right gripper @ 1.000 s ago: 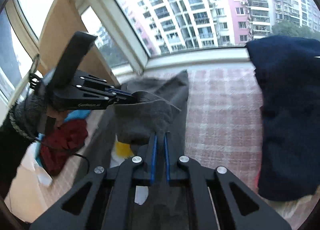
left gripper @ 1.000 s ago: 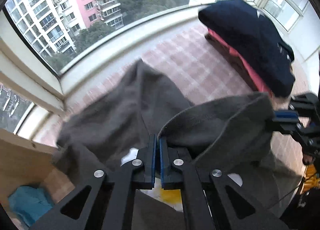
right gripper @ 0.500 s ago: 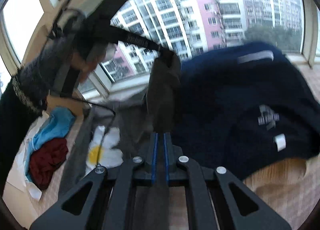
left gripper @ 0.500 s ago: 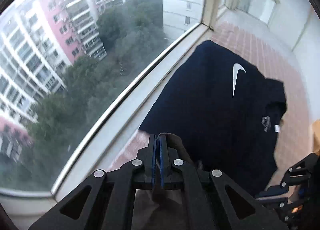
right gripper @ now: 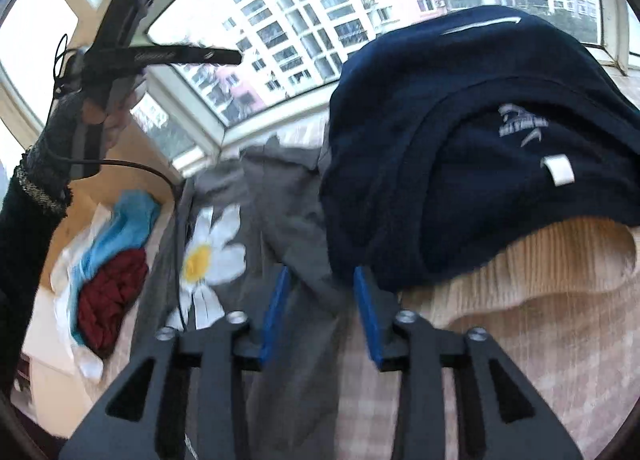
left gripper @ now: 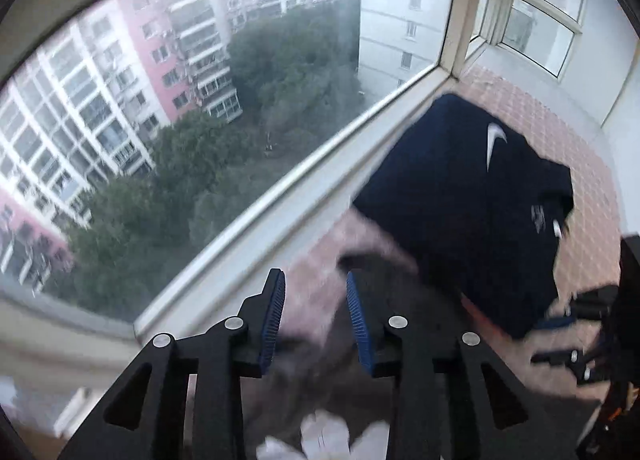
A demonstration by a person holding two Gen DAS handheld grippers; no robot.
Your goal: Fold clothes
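Note:
A grey garment [right gripper: 288, 195] with a white daisy print [right gripper: 208, 252] lies spread on the pink checked surface [right gripper: 400, 400]. My right gripper [right gripper: 320, 300] stands open just over its near edge, and nothing is held between the blue pads. In the left wrist view the same grey garment [left gripper: 420, 300] is a blur below my left gripper [left gripper: 316, 316], which is open and empty. From the right wrist view, that left gripper [right gripper: 160, 55] is raised high at the upper left in a person's hand. The right gripper [left gripper: 580, 340] shows blurred at the right edge.
A navy sweatshirt [right gripper: 440, 139] tops a stack with a beige knit [right gripper: 520, 280] under it, right of the grey garment. Blue and dark red clothes [right gripper: 112, 260] lie in a heap at the left. A window and its sill [left gripper: 280, 227] run along the far side.
Both grippers held the grey garment a second ago. They carried it toward the navy stack, then opened and let it go; the left one now hovers above.

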